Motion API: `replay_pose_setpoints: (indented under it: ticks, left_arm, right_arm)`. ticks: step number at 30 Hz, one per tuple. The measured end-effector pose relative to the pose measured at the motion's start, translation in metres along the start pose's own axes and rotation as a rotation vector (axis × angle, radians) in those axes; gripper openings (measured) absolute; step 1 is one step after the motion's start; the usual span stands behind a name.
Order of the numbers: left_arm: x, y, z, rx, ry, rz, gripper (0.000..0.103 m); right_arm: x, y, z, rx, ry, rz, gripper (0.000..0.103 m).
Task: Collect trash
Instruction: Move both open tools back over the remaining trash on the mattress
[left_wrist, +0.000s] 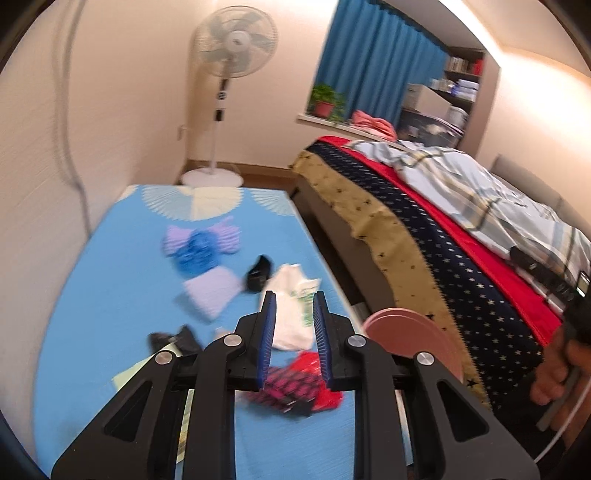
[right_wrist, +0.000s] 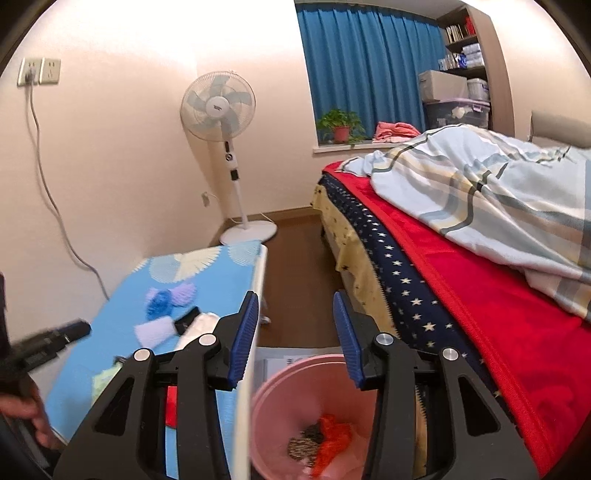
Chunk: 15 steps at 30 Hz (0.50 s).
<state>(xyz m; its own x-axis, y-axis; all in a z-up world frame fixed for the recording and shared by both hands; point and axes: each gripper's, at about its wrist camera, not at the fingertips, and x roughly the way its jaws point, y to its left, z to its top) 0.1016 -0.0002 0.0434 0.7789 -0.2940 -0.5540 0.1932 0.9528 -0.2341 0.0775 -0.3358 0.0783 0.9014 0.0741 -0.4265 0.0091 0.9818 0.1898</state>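
Note:
Trash lies on a blue-covered table (left_wrist: 110, 266): a white plastic bag (left_wrist: 291, 306), a red and pink patterned wrapper (left_wrist: 295, 384), black scraps (left_wrist: 258, 275), and purple and blue pieces (left_wrist: 201, 245). My left gripper (left_wrist: 294, 314) is open and empty, just above the white bag. A pink bin (right_wrist: 295, 406) stands on the floor between table and bed, holding orange and dark trash (right_wrist: 321, 439). My right gripper (right_wrist: 295, 317) is open and empty above the bin. The bin's rim (left_wrist: 413, 332) shows in the left wrist view.
A bed (right_wrist: 461, 295) with red blanket and plaid quilt runs along the right. A white standing fan (right_wrist: 221, 110) is in the far corner. Brown floor (right_wrist: 291, 258) lies between table and bed. The left gripper (right_wrist: 48, 341) shows at the left of the right wrist view.

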Motion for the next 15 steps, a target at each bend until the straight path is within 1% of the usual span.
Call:
replay_pose_setpoints:
  ticks: [5,10,15]
  left_arm:
    - [0.000,0.021,-0.012,-0.031,0.023,0.052,0.020]
    - [-0.001,0.036,-0.019,-0.063,0.026,0.086,0.020]
    - [0.004,0.052,-0.026,-0.113,0.046,0.112,0.020]
  right_arm:
    - [0.007,0.013,-0.001,0.034,0.021,0.055,0.031]
    - [0.028,0.030,-0.014,-0.004,0.077,0.092,0.027]
    - [0.041,0.042,-0.022,-0.034,0.108,0.116,0.027]
